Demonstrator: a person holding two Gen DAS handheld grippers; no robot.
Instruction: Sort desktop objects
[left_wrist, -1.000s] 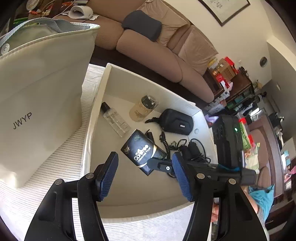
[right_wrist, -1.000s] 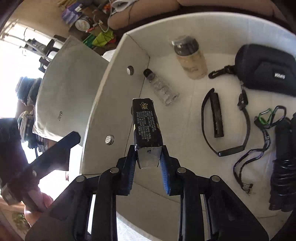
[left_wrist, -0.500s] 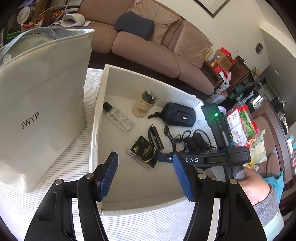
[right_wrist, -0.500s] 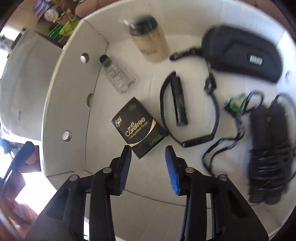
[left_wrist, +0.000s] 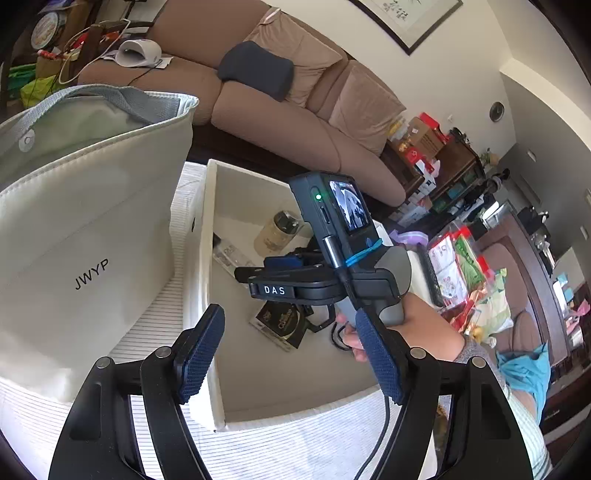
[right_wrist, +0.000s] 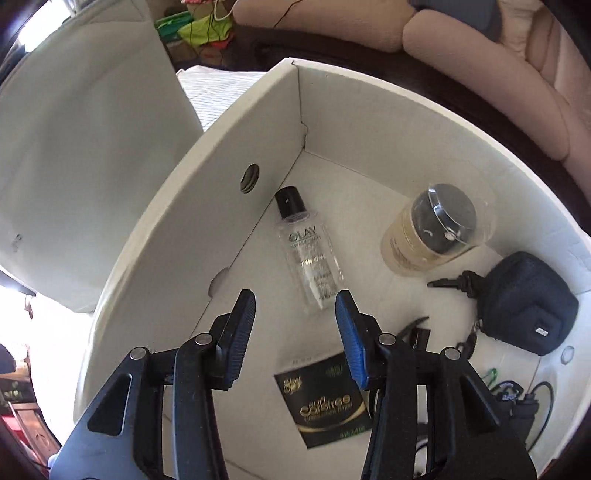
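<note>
Flat on the box floor, black packet (right_wrist: 325, 402) shows gold lettering.

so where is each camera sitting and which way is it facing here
Left wrist: rides the left gripper, jaws open and empty, looking slantwise down over the white cardboard box toward the beige sofa; shows the right gripper's body and the hand holding it.
Right wrist: rides the right gripper, jaws just opened and empty, looking steeply down into the box; only its own fingers show.
Shared: clear Olay bottle, beige black-capped jar, black tissue packet, cream tote bag.
</note>
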